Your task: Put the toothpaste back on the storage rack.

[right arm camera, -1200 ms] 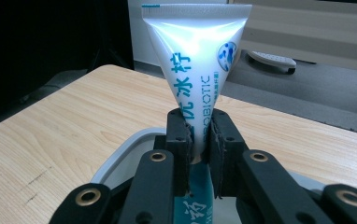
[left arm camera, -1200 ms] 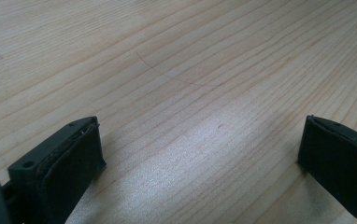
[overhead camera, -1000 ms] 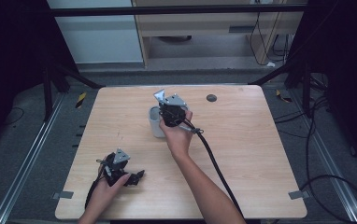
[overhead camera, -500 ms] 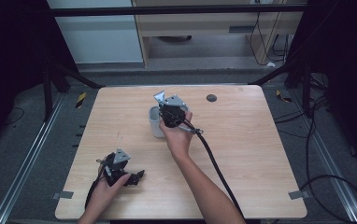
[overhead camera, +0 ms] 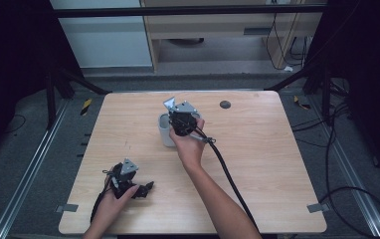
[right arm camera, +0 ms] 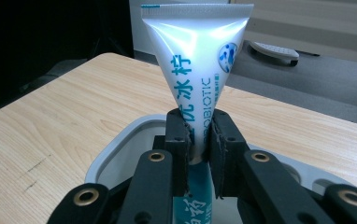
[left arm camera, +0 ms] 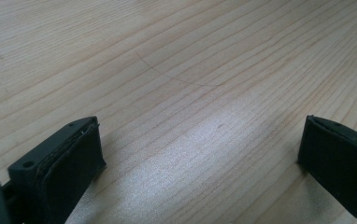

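A white toothpaste tube [right arm camera: 193, 70] with blue lettering stands upright, crimped end up, pinched between the jaws of my right gripper [right arm camera: 199, 140]. It hangs over a white cup [right arm camera: 120, 154] whose rim lies just below the jaws. In the high view the right gripper [overhead camera: 182, 119] sits above the white cup [overhead camera: 164, 130] at the table's middle back, with the tube's tip [overhead camera: 169, 103] sticking up. My left gripper [overhead camera: 145, 187] rests low near the front left of the table, and in its own view the left gripper [left arm camera: 200, 154] is open wide over bare wood.
The light wooden table [overhead camera: 262, 149] has a small dark round disc [overhead camera: 225, 104] near its back edge. A thick black cable [overhead camera: 228, 169] trails from the right gripper toward the front. Metal rails and dark floor surround the table.
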{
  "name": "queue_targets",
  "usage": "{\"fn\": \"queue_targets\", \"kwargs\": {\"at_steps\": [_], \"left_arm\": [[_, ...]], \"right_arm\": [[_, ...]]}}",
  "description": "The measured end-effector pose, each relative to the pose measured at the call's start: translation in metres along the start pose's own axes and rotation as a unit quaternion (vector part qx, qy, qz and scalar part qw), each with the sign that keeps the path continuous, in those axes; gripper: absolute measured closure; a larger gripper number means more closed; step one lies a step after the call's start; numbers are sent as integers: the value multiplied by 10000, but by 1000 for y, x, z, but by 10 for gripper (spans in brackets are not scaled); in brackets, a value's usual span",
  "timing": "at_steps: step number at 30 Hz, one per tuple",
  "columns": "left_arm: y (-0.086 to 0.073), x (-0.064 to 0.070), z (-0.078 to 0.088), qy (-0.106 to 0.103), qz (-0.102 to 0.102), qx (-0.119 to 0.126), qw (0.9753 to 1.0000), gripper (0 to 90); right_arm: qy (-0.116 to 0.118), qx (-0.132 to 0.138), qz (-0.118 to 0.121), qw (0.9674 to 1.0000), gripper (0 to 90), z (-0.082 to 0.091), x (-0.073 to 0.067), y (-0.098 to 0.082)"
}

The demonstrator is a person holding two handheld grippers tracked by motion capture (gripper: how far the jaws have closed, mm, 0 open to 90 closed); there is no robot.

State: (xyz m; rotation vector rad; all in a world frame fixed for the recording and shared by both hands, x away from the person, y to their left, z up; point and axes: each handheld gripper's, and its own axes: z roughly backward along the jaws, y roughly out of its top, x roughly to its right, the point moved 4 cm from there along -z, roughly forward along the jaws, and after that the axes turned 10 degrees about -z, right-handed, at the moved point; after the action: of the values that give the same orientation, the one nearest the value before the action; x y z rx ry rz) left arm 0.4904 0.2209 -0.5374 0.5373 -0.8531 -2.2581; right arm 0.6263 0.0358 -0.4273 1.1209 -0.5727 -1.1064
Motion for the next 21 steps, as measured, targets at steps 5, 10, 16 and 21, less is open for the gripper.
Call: {"fn": "queue_targets", "kwargs": {"at_steps": [5, 10, 16, 21], "left_arm": [[0, 0, 0, -1, 1, 0, 10000, 0], [0, 0, 0, -1, -1, -1, 10000, 0], [0, 0, 0, -1, -1, -1, 10000, 0], [0, 0, 0, 0, 0, 0, 10000, 0]], "right_arm": [[7, -21, 2, 10000, 785, 0, 0, 0], [20, -29, 3, 10000, 779, 0, 0, 1], [35, -16, -8, 10000, 755, 1, 1, 3], [47, -6, 9, 10000, 745, 3, 2, 4]]}}
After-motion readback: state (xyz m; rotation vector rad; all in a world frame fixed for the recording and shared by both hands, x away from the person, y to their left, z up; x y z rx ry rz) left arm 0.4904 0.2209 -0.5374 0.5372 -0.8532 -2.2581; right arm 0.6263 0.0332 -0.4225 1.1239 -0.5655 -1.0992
